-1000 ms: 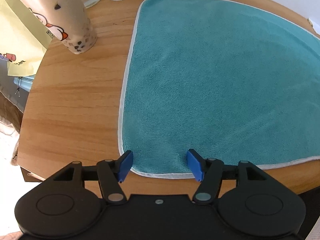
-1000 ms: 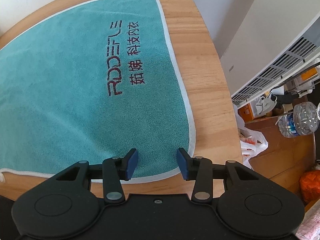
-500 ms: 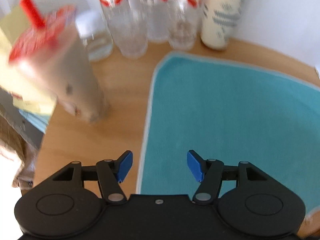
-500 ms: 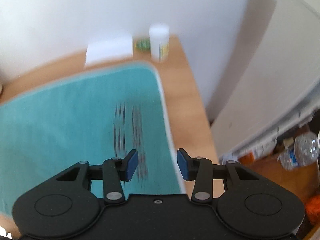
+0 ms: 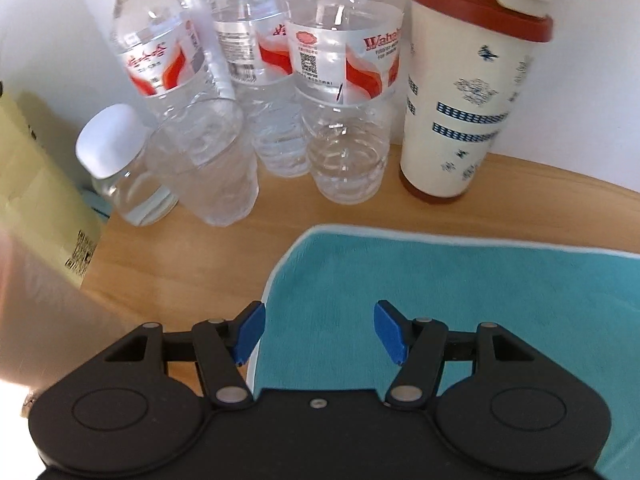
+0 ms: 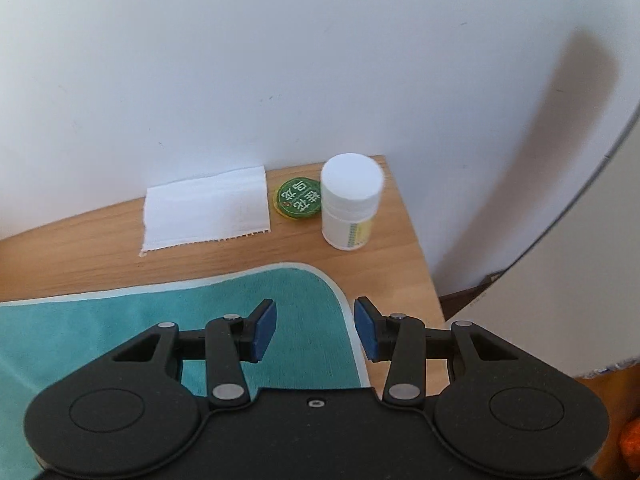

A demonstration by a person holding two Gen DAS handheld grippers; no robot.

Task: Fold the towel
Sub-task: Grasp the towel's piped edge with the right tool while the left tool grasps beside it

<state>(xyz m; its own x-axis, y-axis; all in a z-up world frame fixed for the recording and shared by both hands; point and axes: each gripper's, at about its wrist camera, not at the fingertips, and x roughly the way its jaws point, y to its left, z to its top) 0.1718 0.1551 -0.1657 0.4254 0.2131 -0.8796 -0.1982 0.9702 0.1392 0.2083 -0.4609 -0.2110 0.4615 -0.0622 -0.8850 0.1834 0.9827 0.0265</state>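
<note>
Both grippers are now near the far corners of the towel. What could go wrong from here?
1. The left gripper is open close to the bottles and the cup; lifting the towel corner might knock them.
2. The right gripper straddles the towel's edge; it may pinch only the trim and slip, or nudge the white jar.

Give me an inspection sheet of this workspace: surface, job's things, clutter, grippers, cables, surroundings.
Surface: wooden table, against a white wall.
Job's things: teal towel lies flat, unfolded; its far corners show in both views.
Clutter: water bottles, clear cup, small jar, patterned tumbler, yellow bag; paper napkin, green lid, white pill bottle.
Grippers: left gripper open over the towel's far left corner; right gripper open over its far right corner; neither holds anything.
Cables: nothing seen.
Surroundings: white panel right of the table.
</note>
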